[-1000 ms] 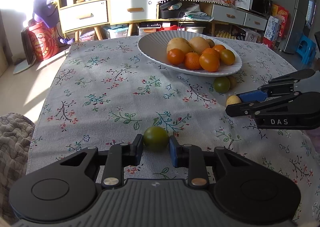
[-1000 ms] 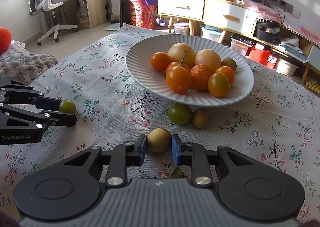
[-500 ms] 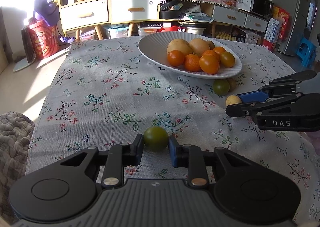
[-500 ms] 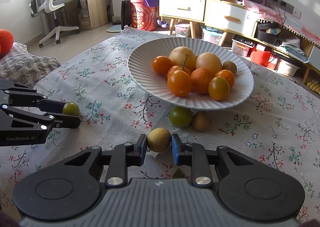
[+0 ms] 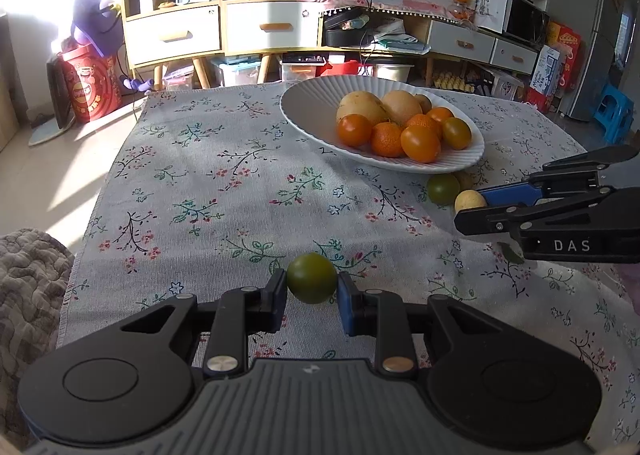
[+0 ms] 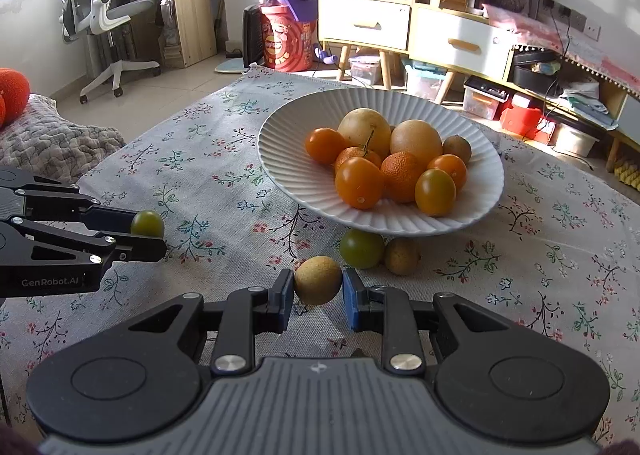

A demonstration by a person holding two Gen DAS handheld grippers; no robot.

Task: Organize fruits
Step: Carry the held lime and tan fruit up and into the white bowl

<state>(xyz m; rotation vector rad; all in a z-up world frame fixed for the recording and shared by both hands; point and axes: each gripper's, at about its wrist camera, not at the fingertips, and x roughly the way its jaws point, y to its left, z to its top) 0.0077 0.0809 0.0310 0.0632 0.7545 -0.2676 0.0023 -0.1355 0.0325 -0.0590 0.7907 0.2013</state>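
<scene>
Left wrist view: the left gripper (image 5: 312, 295) clamps a green fruit (image 5: 311, 277) over the floral tablecloth (image 5: 224, 191), much as a second ago. The right gripper (image 6: 318, 295) likewise still pinches a tan fruit (image 6: 318, 279) near the white plate (image 6: 296, 175), whose rim partly hides two loose fruits.

White ribbed plate (image 6: 288, 175) is piled with orange and tan fruits (image 6: 384, 163); a green fruit (image 6: 361, 248) and brownish one (image 6: 401, 255) sit just beside its rim.
</scene>
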